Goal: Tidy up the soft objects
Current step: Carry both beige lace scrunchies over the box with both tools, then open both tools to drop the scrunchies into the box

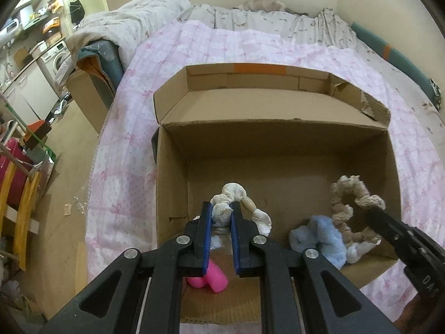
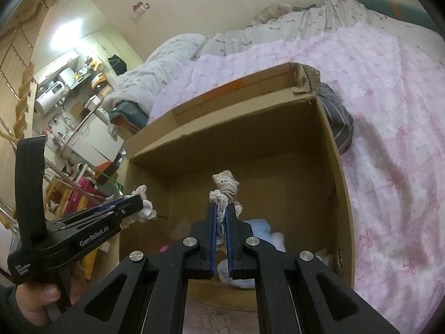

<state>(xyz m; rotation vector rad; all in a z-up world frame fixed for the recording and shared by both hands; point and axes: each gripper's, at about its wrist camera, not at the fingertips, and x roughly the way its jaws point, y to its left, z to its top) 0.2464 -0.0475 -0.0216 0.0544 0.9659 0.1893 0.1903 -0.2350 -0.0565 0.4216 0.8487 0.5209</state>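
An open cardboard box (image 1: 172,172) sits on a pink bed. My left gripper (image 1: 221,208) is shut on a white frilly sock (image 1: 232,194) and holds it over the box's left half. My right gripper (image 2: 221,208) is shut on a beige lace-trimmed sock (image 2: 226,188), held over the box (image 2: 333,167); it also shows in the left wrist view (image 1: 353,197). A light blue fluffy sock (image 1: 322,236) and a pink soft item (image 1: 211,278) lie on the box floor. The left gripper also shows at the left of the right wrist view (image 2: 139,206).
The pink bedspread (image 1: 122,183) surrounds the box. A grey striped cloth (image 2: 339,122) lies by the box's far right corner. A folded quilt (image 1: 125,27) is at the head of the bed. Floor clutter and a pink suitcase (image 1: 14,167) lie left.
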